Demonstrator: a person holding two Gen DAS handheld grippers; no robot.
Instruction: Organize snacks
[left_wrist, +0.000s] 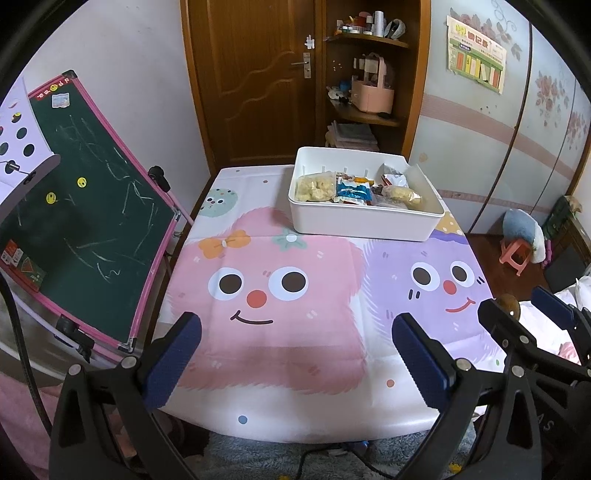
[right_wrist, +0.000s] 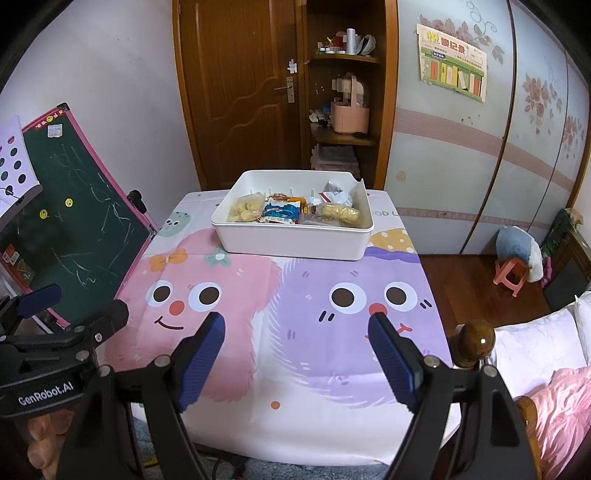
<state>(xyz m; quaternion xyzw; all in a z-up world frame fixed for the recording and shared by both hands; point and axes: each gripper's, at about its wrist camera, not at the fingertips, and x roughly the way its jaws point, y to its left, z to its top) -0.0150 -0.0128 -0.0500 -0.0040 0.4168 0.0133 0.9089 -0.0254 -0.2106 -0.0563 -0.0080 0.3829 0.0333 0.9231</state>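
Sitting at far edge of worktop: white bin, holding snack packets. Standing left of bin: chalkboard easel. Hovering near of bin, released, gripping nothing: left gripper, right gripper.

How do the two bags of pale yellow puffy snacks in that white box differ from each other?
The left puff bag lies against the white bin's left wall, while the right puff bag lies near its right wall. The left one looks squarish and lumpy; the right one is longer and lies sideways. Blue and orange packets separate them. Both are clear bags of pale yellow pieces, untouched by either gripper.
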